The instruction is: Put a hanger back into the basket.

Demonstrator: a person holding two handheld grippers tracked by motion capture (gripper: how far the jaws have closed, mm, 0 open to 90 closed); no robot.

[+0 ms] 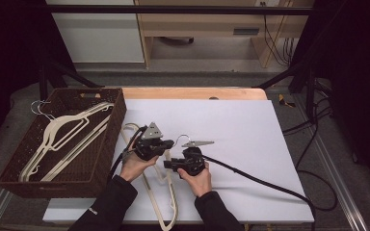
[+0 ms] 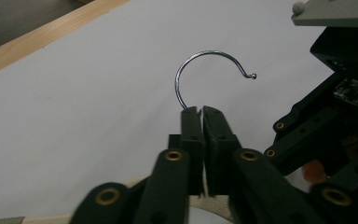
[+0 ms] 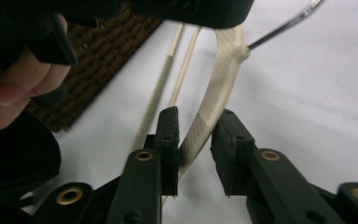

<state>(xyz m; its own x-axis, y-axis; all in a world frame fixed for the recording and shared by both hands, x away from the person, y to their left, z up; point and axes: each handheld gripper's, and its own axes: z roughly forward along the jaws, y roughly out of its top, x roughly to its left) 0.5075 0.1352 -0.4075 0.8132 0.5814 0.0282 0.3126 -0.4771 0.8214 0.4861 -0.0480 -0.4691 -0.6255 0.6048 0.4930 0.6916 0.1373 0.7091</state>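
Your left gripper (image 2: 201, 109) is clamped tight on the wire neck of the hanger (image 1: 166, 192), right where the metal hook (image 2: 208, 70) rises out of it; the hook curls up past the jaw tips, free of the table. Your right gripper (image 3: 195, 135) sits just beside the left one, on the near side of the hook, and its jaws straddle the cream shoulder of the hanger (image 3: 209, 112) with a gap on the right-hand pad, so they are not yet pressing on it.

Take the hook as your landmark. From it, the hanger's long body runs back toward you, off the near edge of the white board (image 1: 250, 125). The woven basket (image 1: 103, 159) lies to the left of the hook, beside the board, with other hangers (image 1: 62, 139) already lying lengthwise in it. Your left hand (image 1: 134, 166) is the nearer one to the basket, so the carry likely goes leftward, with the hanger's length turned to match the basket's.

Beyond the hook, the board is bare, its wooden edge (image 1: 192, 93) showing at the far side. Farther off stand a pale cabinet (image 1: 99, 33) and loose cables (image 1: 313, 120) on the floor.
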